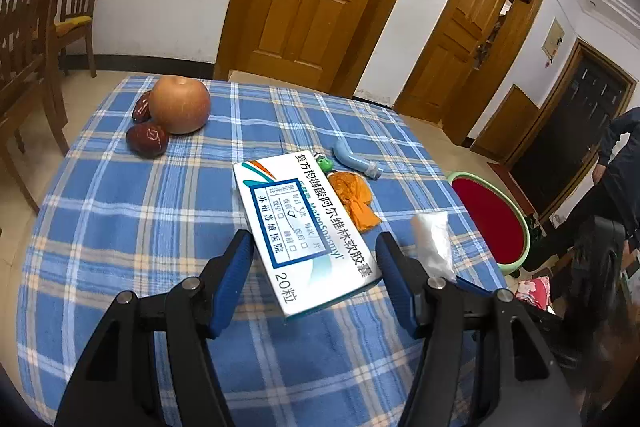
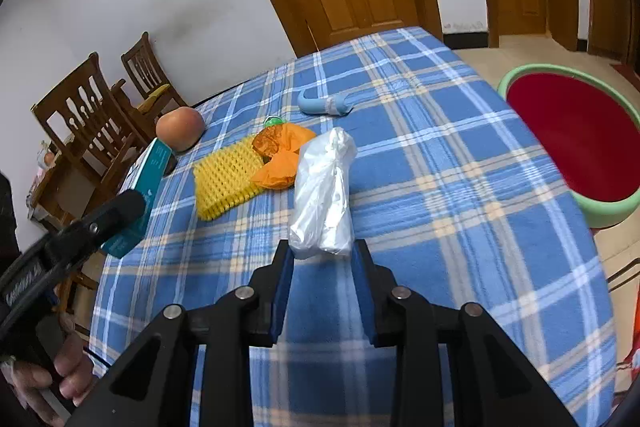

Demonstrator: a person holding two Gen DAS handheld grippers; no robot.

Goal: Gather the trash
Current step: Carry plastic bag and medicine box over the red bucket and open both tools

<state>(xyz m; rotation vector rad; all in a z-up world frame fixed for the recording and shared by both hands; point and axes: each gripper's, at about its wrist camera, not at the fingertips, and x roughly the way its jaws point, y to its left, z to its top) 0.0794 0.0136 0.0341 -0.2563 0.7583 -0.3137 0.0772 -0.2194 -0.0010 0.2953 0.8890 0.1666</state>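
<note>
My left gripper [image 1: 314, 247] is shut on a white medicine box [image 1: 296, 211], its blue pads against the box's long sides. The right wrist view shows that box's teal side [image 2: 150, 167] raised near the table's left edge. My right gripper [image 2: 322, 253] is shut on the near end of a crumpled clear plastic bag [image 2: 324, 195], which stretches away over the blue checked tablecloth [image 2: 440, 167]. Beyond the bag lie an orange wrapper [image 2: 284, 155], a yellow foam net [image 2: 226, 179], a small green item [image 2: 273, 122] and a pale blue curved tube [image 2: 320, 105].
A round brown fruit [image 1: 180, 105] and two red dates [image 1: 147, 139] sit at the table's far left. A red basin with a green rim [image 2: 560, 69] stands on the floor to the right. Wooden chairs [image 1: 36, 27] stand left. A person [image 1: 616, 163] stands at the far right.
</note>
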